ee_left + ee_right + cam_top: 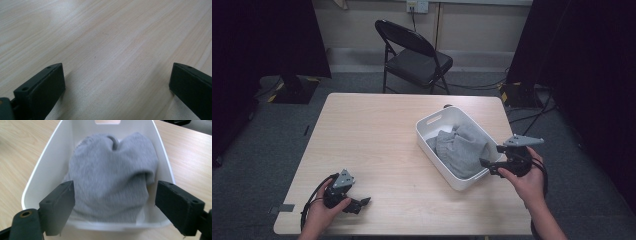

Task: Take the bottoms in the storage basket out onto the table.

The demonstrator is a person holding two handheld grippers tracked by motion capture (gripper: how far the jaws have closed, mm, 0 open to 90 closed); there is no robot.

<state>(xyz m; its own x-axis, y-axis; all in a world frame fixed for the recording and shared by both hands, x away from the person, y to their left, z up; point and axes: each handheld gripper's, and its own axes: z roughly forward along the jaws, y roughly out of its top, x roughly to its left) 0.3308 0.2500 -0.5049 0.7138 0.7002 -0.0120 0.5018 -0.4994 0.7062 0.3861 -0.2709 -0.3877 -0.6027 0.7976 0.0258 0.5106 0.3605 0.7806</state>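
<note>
A white plastic bin (430,120) (47,155) stands on the right half of the wooden table (372,130), with a crumpled grey garment (462,145) (110,177) inside it. My right gripper (490,161) (115,205) hovers at the bin's near end, open, jaws wide apart and pointing at the garment, touching nothing. Down at the table's near left corner my left gripper (362,202) (117,85) rests low over bare wood (105,45), open with nothing between its jaws.
A black folding chair (414,55) stands beyond the table's far edge. Dark curtains hang at both sides, and cables run over the grey floor at the right (522,117).
</note>
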